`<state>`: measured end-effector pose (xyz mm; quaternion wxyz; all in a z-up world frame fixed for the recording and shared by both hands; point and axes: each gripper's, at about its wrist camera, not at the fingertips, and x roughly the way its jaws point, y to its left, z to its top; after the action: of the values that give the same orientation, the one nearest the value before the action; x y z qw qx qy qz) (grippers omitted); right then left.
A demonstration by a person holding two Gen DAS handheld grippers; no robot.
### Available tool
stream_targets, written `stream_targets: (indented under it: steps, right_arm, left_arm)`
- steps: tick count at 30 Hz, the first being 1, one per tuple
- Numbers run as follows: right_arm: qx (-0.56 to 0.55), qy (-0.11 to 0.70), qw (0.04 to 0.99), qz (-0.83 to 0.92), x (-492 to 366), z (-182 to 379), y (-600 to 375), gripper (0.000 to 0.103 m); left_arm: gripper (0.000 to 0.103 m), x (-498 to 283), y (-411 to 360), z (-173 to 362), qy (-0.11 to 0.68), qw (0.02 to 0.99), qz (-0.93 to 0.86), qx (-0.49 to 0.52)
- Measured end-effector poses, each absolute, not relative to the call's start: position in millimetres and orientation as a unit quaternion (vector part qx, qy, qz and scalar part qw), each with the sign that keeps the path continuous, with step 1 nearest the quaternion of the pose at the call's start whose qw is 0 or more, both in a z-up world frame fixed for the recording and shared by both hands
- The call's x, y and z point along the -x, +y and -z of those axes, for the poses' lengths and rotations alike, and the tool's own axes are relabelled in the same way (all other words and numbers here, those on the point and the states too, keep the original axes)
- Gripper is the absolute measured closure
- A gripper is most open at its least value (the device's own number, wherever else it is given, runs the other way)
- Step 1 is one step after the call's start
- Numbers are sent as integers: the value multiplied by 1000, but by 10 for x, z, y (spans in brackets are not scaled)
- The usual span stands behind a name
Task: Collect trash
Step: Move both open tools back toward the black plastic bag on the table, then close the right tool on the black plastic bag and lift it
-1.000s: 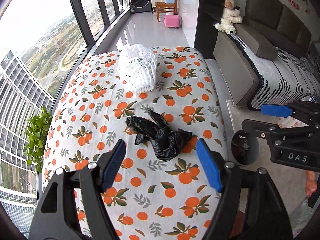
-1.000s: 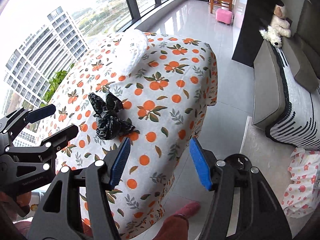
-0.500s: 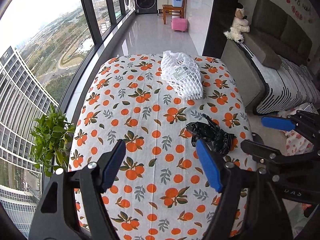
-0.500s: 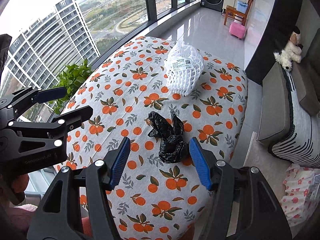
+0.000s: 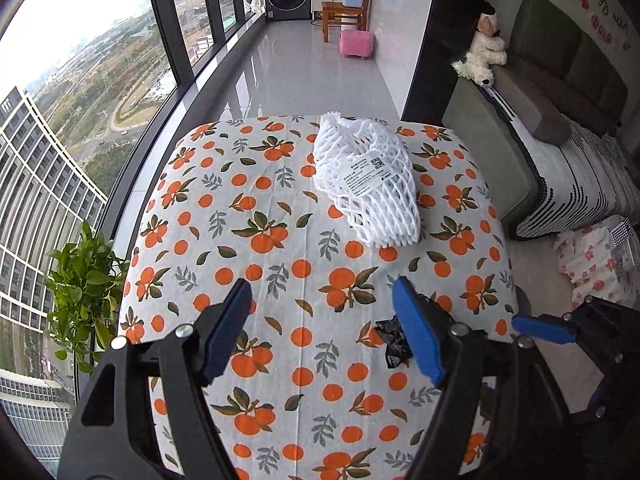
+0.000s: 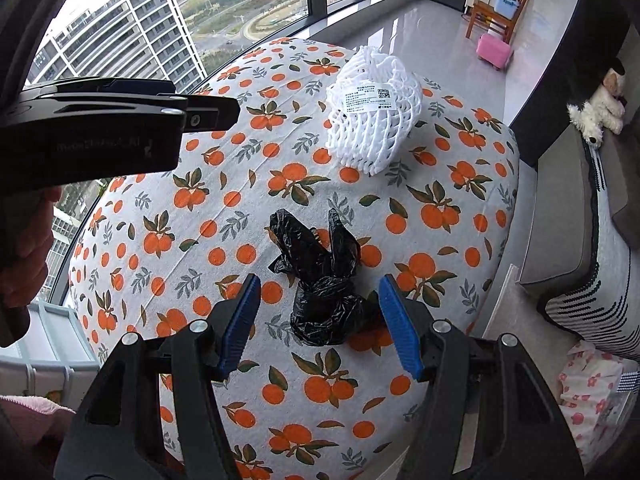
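A crumpled black plastic bag (image 6: 322,276) lies on the orange-print tablecloth (image 6: 440,208), near the right front edge. My right gripper (image 6: 320,320) is open, its blue fingers either side of the bag, just in front of it. In the left wrist view the bag (image 5: 394,342) is mostly hidden behind my right finger. A white foam net with a label (image 5: 368,184) lies farther back on the table; it also shows in the right wrist view (image 6: 374,110). My left gripper (image 5: 322,332) is open and empty over the table's front middle.
A potted green plant (image 5: 86,292) stands left of the table by the window wall. A grey sofa with a striped cover (image 5: 560,160) and soft toys (image 5: 484,52) stand to the right. A pink stool (image 5: 357,43), chair and washing machine stand far back.
Both grippers moved over the table. The left one shifted left, so the bag slid behind its right finger. The right one closed in on the bag, which now sits between its fingers.
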<state>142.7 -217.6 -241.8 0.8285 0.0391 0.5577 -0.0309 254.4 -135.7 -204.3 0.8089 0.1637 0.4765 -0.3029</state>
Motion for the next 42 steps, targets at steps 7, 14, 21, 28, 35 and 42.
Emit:
stream_targets:
  steps: [7,14,21,28,35,42]
  right_arm:
    - [-49,572,819,10,-1520,2723,-2345,44]
    - [-52,581,812,-5,-1581,2917,-2331,44]
    - [-60,590,805,9,-1582,3088,-2306,49]
    - [-78,592,802,17,-1523,3092,-2332,73]
    - [-92,585,806,26,-1490,2988,-2390,82]
    - [-96,571,814,47,-1506,2799,-2605,83]
  left_arm:
    - [30,-2848,-1911,2374,485,796,317,-176]
    - [30,-2944,-1995,2576,492,788,313,-196]
    - [30,-2834,-1838,2598,491,783,317,-212]
    - [30,-2692,-1685,2562,490,781,322,-214]
    - [30,-2597,-1532,2546,492,778,321,-223]
    - [30,-2618,-1533,2477,489,782,320,-217]
